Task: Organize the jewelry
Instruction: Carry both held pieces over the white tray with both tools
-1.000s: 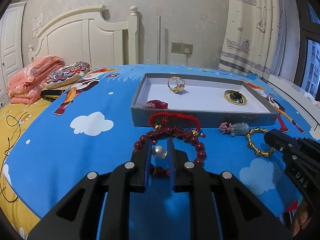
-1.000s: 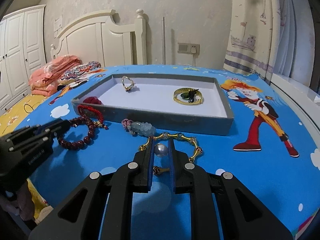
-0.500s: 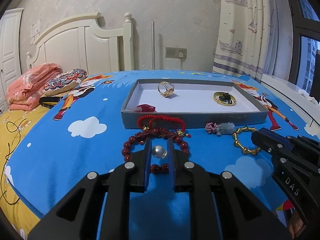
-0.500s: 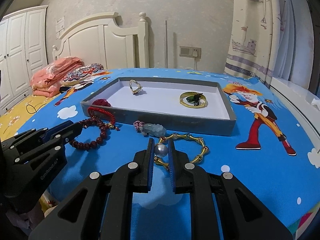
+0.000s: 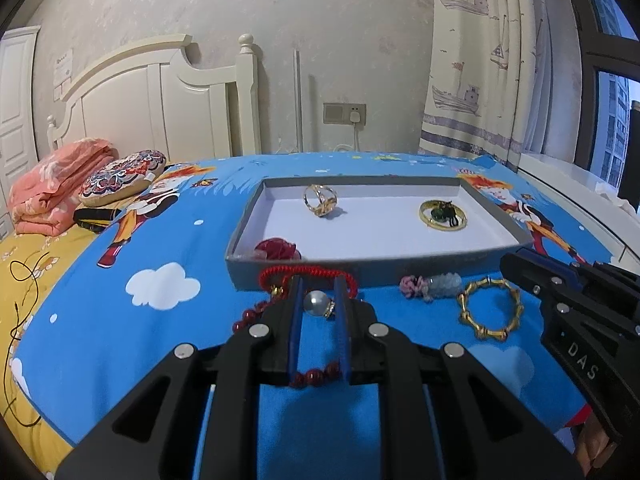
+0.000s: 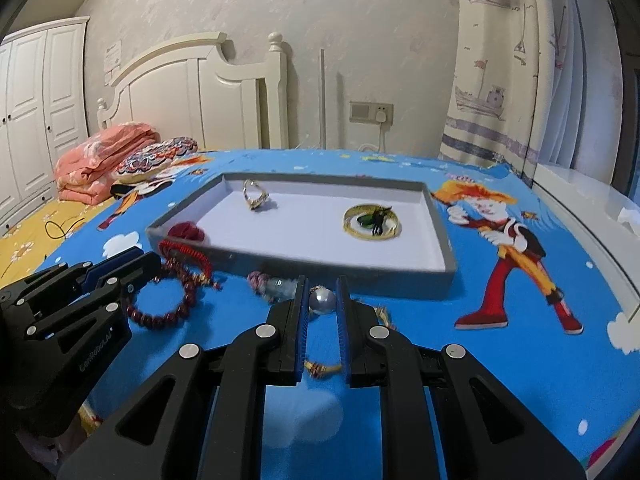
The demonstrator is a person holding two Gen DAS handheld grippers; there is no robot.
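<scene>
A grey tray (image 5: 496, 254) (image 6: 436, 276) lies on the blue bedspread. It holds a gold ring (image 5: 319, 200) (image 6: 255, 196), a gold-and-green pendant (image 5: 442, 214) (image 6: 372, 222) and a red flower piece (image 5: 278, 249). In front of it lie a red cord bracelet (image 5: 280, 274), a dark red bead bracelet (image 6: 160, 314), a pink and pale charm (image 5: 430, 286) and a gold bamboo bangle (image 5: 490, 314). My left gripper (image 5: 318, 304) is shut on a pearl earring (image 5: 315, 303) above the bead bracelet. My right gripper (image 6: 322, 302) is shut on a second pearl earring (image 6: 322, 301) above the bangle.
A folded pink blanket (image 5: 52, 184) and a patterned cushion (image 5: 124, 176) lie at the far left by the white headboard (image 5: 160, 108). A black cord (image 5: 20, 308) trails over the yellow sheet. A curtain (image 5: 472, 60) and window sill (image 6: 592, 216) are on the right.
Both grippers rose and drew back slightly from the bed, each still holding its pearl earring. The jewelry on the bedspread now sits lower and partly behind the fingers.
</scene>
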